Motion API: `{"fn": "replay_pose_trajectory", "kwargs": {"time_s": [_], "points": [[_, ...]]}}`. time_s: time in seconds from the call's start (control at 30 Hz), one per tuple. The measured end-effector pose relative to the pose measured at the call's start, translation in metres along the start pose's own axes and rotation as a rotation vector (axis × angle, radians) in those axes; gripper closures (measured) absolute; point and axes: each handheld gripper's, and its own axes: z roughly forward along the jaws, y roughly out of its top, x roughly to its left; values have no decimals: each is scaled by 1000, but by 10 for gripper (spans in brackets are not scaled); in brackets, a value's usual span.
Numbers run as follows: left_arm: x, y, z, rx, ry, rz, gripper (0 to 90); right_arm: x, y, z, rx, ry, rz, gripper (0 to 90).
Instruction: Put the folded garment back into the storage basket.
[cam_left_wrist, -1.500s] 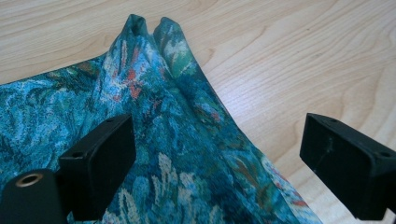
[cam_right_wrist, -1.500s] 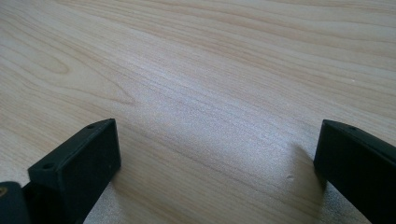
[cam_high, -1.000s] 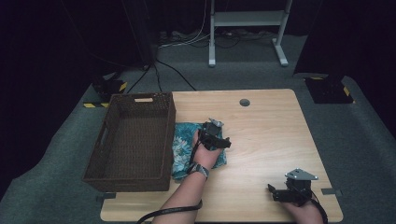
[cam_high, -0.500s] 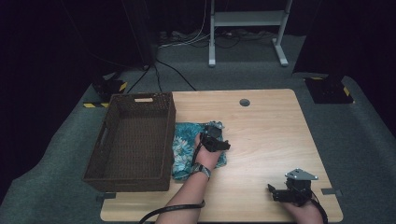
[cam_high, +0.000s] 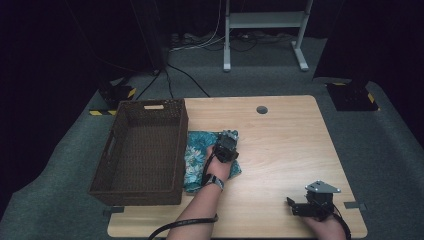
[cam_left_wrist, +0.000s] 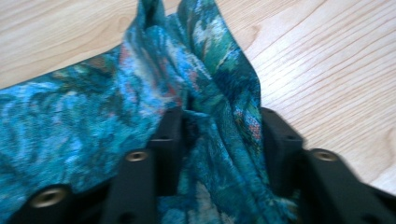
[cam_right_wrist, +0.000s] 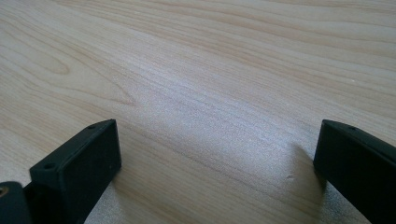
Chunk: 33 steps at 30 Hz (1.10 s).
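a lab or recording studio: a single pale wooden surface stands on grey carpet amid black darkened surroundings, with loose cables trailing across the floor, a white metal stand behind, and yellow-and-black hazard-taped blocks.

My left gripper points away from me, my forearm reaching in from below, wrist straight. Its jaws have just been closing, and they pinch a fold of cloth between them. My right gripper sits well to the cloth's right, near me, level, jaws spread wide with nothing between.
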Motion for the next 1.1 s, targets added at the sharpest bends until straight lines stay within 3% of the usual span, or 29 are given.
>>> {"fn": "replay_pose_trajectory", "kwargs": {"time_s": [0.03,0.07,0.1,0.13,0.3,0.37,0.57,0.73,1.1], "points": [[0,0,0,0,0,0,661,0,0,0,0,0,0,6],[0,0,0,6,29,46,661,0,0,0,0,0,0,6],[1,0,0,6,31,47,756,0,0,0,0,-2,1,5],[1,0,-1,7,32,48,771,0,0,0,0,-2,0,5],[2,0,-1,6,32,42,803,0,0,0,0,-3,1,4],[4,-1,-7,-16,17,13,810,0,0,0,1,-9,5,4],[5,1,-18,-61,4,7,813,0,0,0,1,-13,7,3],[9,4,-39,-147,-22,-20,814,0,0,0,1,-13,7,3],[19,5,-76,-284,-59,-69,812,0,0,0,2,-14,6,2]]}}
